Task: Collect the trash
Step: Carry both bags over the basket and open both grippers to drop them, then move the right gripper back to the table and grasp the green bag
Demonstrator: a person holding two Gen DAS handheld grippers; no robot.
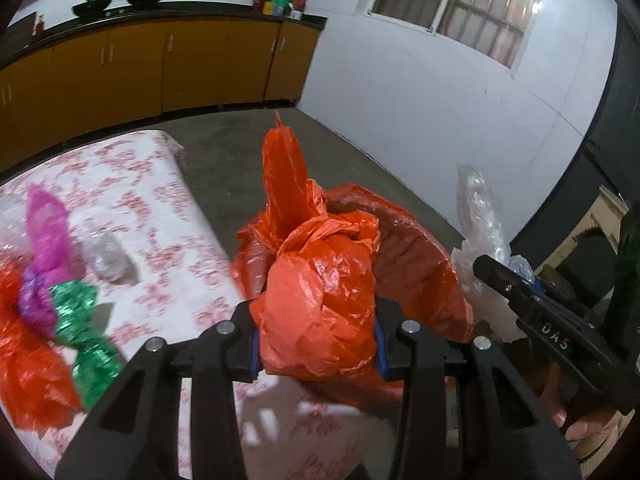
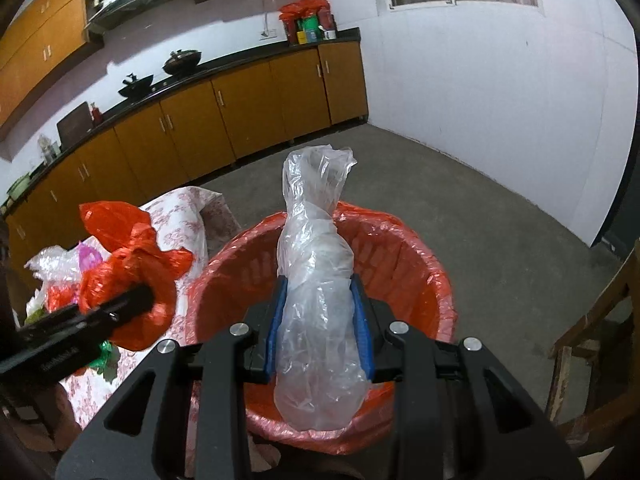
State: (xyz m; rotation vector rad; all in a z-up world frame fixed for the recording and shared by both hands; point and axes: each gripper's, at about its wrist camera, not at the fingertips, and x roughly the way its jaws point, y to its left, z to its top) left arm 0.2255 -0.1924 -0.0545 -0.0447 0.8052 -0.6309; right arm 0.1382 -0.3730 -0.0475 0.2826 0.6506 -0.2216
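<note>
The left claw (image 1: 318,354) pinches a knotted orange bag (image 1: 320,300) between its blue pads (image 1: 253,354), the bag's twisted tail standing upright above the knot. The bag hangs beyond the edge of the desk (image 1: 152,184), which wears a white cloth printed with red flowers, and in front of the red bin (image 1: 420,264). The right claw (image 2: 320,330) pinches a crumpled clear bag (image 2: 316,300) upright between its own blue pads (image 2: 276,328), holding it over the open mouth of the bin (image 2: 400,260), which is lined with red plastic and stands on the grey floor (image 2: 480,200) just beside the desk (image 2: 188,208). From the right wrist view the left claw (image 2: 132,300) enters at the left with the orange bag (image 2: 132,272) above the desk's edge; from the left wrist view the right claw (image 1: 492,272) enters at the right, marked "DAS", with the clear bag (image 1: 480,240) rising behind the bin's rim. On the desk lie more scraps: a pink wrapper (image 1: 46,232), a green foil wrapper (image 1: 84,332), an orange bag at the near left (image 1: 28,368) and a small clear wad (image 1: 106,256). Brown cabinets (image 2: 240,108) under a dark counter line the far wall, with two woks (image 2: 136,84) on the stove.
</note>
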